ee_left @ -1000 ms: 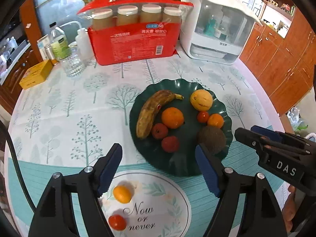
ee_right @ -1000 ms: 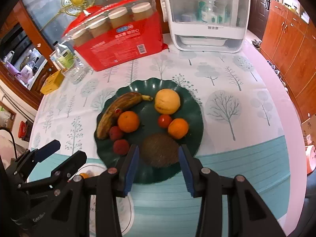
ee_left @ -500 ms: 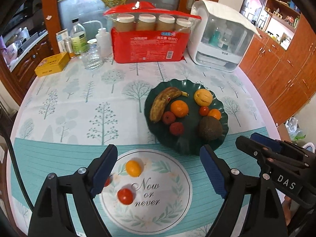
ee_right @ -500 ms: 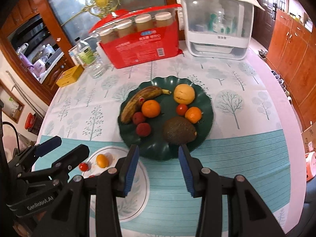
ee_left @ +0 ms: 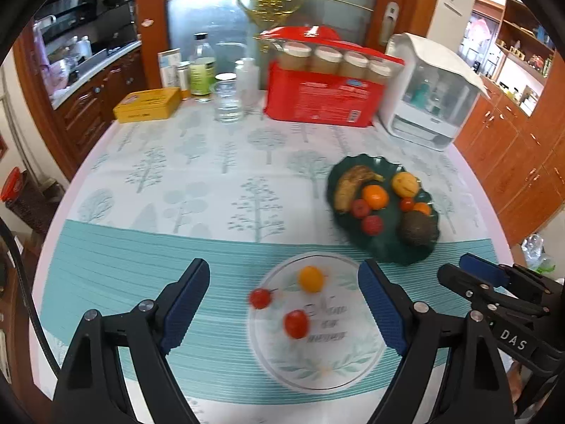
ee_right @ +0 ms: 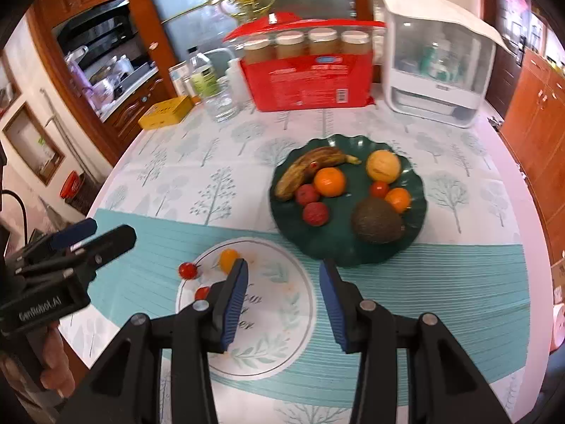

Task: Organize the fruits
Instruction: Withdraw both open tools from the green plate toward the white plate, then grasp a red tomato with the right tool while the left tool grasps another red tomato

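A dark green plate (ee_left: 388, 251) (ee_right: 339, 254) holds a browned banana (ee_left: 349, 183), oranges, red fruits, a yellow fruit and a dark avocado (ee_right: 376, 221). A round white mat (ee_left: 317, 357) (ee_right: 275, 321) in front carries a small orange fruit (ee_left: 310, 279) and a red tomato (ee_left: 296, 323); another tomato (ee_left: 259, 298) lies at its left edge. My left gripper (ee_left: 282, 311) is open and empty above the mat. My right gripper (ee_right: 282, 300) is open and empty above the mat's right side, short of the plate.
At the table's back stand a red box of jars (ee_left: 321, 95), a white appliance (ee_left: 430, 106), a glass (ee_left: 227, 100), bottles and a yellow tin (ee_left: 148, 107). Wooden cabinets (ee_left: 522, 162) are to the right. The tree-print cloth (ee_left: 197, 183) covers the round table.
Both grippers have drawn back and up from the green plate toward the table's near edge. The white mat and its small fruits have come fully into view. Both stay open.
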Available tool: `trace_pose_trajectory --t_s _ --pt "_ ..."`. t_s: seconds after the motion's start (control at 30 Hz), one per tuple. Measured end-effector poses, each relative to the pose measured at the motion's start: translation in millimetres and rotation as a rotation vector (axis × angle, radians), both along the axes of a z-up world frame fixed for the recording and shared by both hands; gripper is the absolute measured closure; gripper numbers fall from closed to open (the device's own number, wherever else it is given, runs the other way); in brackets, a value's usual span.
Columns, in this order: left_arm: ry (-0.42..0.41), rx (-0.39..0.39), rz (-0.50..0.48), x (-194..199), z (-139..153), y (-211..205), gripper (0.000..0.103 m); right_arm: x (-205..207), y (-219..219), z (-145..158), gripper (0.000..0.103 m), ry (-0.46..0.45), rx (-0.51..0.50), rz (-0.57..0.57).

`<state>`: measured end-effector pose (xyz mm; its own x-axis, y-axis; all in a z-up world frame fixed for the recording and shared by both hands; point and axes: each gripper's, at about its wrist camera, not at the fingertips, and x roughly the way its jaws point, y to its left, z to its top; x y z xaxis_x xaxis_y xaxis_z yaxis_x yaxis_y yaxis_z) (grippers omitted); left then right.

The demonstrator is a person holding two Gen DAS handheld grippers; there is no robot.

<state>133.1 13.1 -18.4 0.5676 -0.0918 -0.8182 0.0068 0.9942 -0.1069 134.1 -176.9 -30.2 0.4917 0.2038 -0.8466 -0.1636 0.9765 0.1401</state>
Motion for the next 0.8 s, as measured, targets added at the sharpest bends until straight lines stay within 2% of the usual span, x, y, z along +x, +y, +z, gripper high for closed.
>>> trace_pose_trajectory --t_s 0.23,0.37,0.57,0.8 --pt "0.042 0.018 0.06 -9 -25 45 0.018 -6 31 -17 0.061 0.018 -0.003 0.064" --pt "0.073 0.024 0.06 -9 -41 60 0.018 -8 45 -31 0.061 0.043 0.003 0.089" --pt "0.121 0.045 -0.028 -1 -66 60 0.018 -6 69 -63 0.061 0.102 -0.009 0.127" --pt "0.192 0.032 -0.134 14 -93 54 0.028 0 90 -101 0.061 0.193 -0.022 0.154"
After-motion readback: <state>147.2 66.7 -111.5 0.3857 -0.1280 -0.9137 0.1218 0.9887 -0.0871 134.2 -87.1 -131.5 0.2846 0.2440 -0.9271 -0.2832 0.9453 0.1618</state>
